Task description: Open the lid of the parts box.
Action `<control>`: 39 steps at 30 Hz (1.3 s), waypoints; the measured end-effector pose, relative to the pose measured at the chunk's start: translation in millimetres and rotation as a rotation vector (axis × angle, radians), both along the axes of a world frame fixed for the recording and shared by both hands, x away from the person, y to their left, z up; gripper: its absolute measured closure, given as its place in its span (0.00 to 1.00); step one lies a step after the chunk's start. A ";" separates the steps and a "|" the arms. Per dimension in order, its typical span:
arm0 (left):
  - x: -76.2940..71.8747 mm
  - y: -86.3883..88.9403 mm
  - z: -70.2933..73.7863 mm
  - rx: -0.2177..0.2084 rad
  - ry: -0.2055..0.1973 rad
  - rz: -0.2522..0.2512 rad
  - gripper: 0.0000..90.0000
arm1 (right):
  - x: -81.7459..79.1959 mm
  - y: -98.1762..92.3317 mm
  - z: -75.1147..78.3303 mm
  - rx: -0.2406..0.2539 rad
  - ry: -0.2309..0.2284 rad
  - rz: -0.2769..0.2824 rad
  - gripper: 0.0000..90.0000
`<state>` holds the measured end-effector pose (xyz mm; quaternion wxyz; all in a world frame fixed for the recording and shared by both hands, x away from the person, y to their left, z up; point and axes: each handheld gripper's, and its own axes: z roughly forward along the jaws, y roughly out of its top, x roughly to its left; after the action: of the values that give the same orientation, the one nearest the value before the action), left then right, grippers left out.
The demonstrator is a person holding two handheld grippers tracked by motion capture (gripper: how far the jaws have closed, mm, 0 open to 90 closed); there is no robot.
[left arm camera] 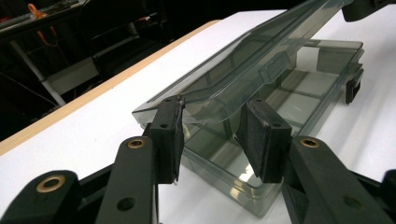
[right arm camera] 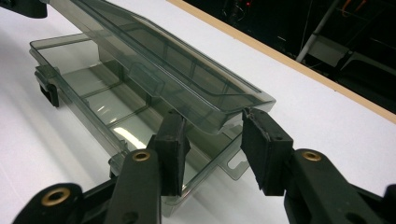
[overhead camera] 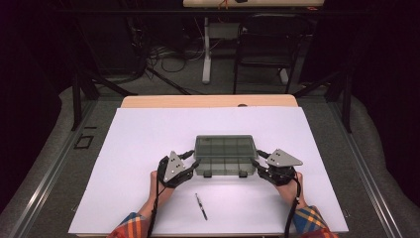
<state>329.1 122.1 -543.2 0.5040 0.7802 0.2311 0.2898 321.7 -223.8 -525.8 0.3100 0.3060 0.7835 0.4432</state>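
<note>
A smoky clear compartment box [overhead camera: 225, 167] lies on the white table sheet [overhead camera: 148, 148], its lid [overhead camera: 225, 145] lifted at the front and hinged at the far side. My left gripper [overhead camera: 193, 159] is shut on the lid's left end; in the left gripper view the pads [left arm camera: 167, 133] press on the lid [left arm camera: 243, 70] above the divided base [left arm camera: 299, 98]. My right gripper [overhead camera: 257, 157] is shut on the lid's right end, and in the right gripper view the lid [right arm camera: 187, 79] sits between the gripper [right arm camera: 215, 135] jaws over the base [right arm camera: 93, 93].
A dark pen [overhead camera: 201, 206] lies on the sheet near the front edge, between the forearms. Two black latches [overhead camera: 208, 174] hang on the box's front wall. A wooden table edge [overhead camera: 208, 101] runs behind the sheet, with a chair [overhead camera: 267, 44] and cables beyond.
</note>
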 end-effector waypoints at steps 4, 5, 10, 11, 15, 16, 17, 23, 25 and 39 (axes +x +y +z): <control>1.8 0.3 1.7 0.004 0.004 0.000 0.67 | 0.9 1.1 3.7 -0.003 -0.006 -0.004 0.66; 2.8 0.6 2.6 0.002 0.008 -0.002 0.67 | 2.2 1.3 5.4 -0.002 -0.005 -0.005 0.66; 5.9 0.8 9.5 0.014 0.013 -0.005 0.68 | 6.0 1.0 7.5 0.003 0.001 -0.009 0.67; 6.3 0.6 11.4 0.018 0.011 -0.007 0.68 | 6.9 0.7 8.1 0.009 0.002 -0.009 0.67; 9.1 -0.2 17.0 0.030 0.006 -0.013 0.69 | 9.7 2.1 10.1 0.004 0.005 -0.016 0.67; 9.7 -0.2 18.2 0.034 0.006 -0.013 0.69 | 10.5 2.2 11.0 0.007 0.006 -0.017 0.67; 10.7 -0.3 19.4 0.032 0.005 -0.016 0.69 | 11.1 2.4 11.5 0.008 0.008 -0.019 0.67; 17.1 1.9 24.8 0.023 0.008 -0.021 0.71 | 14.9 3.0 16.5 0.018 0.010 -0.028 0.69; 18.8 2.9 25.4 0.017 0.010 -0.024 0.73 | 16.4 3.3 18.2 0.020 0.008 -0.031 0.69; 26.8 6.9 29.1 0.003 0.044 -0.046 0.77 | 25.2 2.0 24.5 0.016 0.034 -0.021 0.70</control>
<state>356.0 129.0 -514.1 0.5041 0.7922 0.2238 0.2611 347.0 -221.8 -501.3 0.2987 0.3242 0.7818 0.4409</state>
